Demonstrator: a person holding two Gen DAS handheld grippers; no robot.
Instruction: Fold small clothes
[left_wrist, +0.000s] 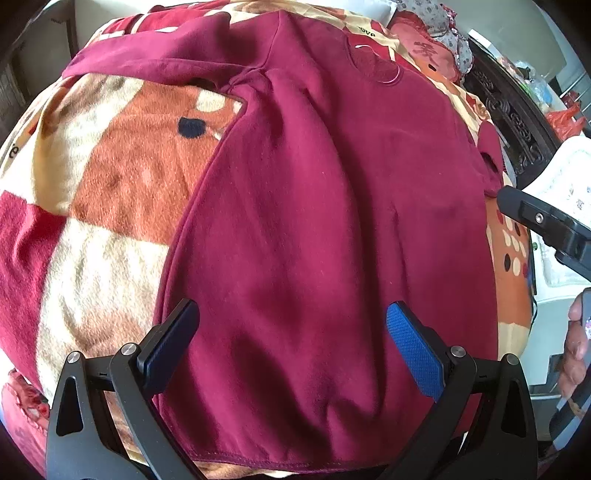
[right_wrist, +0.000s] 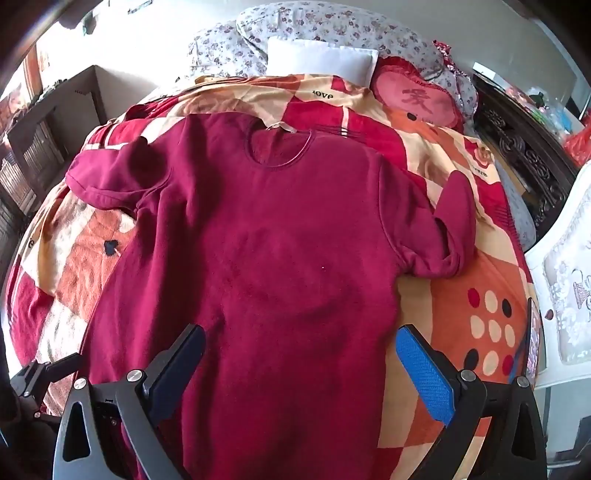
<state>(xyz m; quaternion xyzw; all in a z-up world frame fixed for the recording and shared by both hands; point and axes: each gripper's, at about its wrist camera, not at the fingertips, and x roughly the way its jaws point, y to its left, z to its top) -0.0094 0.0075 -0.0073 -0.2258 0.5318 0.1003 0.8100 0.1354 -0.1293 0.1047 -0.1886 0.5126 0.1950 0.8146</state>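
The dark red long-sleeve top (right_wrist: 266, 251) lies flat on the patchwork blanket (right_wrist: 491, 291) on the bed, neck hole away from the person, hem near. One sleeve (right_wrist: 110, 177) sticks out to the left, the other sleeve (right_wrist: 454, 229) is bunched up at the right. Left gripper (left_wrist: 291, 343) & right gripper (right_wrist: 299, 369) both hang over the hem end, jaws wide apart w/ nothing in them. Looks like no fold is made yet. Next move, I think: go down, pinch a sleeve or side edge, bring it over the middle.
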